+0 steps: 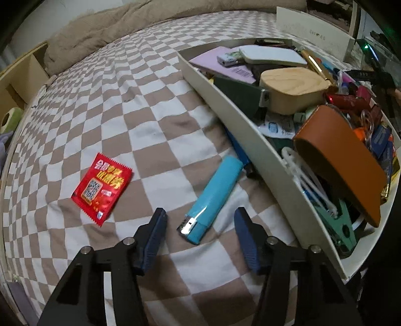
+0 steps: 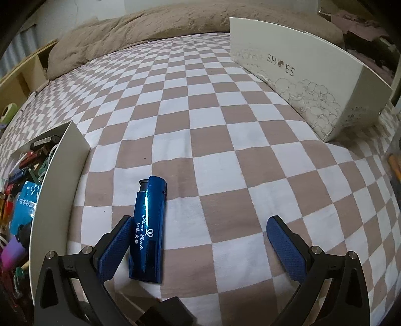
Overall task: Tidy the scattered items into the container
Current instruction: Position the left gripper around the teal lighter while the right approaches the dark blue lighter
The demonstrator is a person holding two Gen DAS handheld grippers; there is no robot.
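Note:
In the left wrist view a light blue lighter (image 1: 211,199) lies on the checkered bedsheet, its metal end between the tips of my open left gripper (image 1: 200,213). A red sachet (image 1: 101,186) lies to its left. The white container (image 1: 250,140), full of small items, stands on the right. In the right wrist view a dark blue lighter (image 2: 147,230) lies on the sheet beside the left finger (image 2: 117,240) of my open right gripper (image 2: 200,220). The container's wall (image 2: 57,175) is at the left.
A white shoe box (image 2: 300,72) stands on the bed at the far right. A beige duvet (image 2: 150,22) lies along the far edge. A wooden shelf unit (image 1: 17,75) stands beyond the bed's left side. A dark blue object (image 1: 238,148) lies partly under the container's wall.

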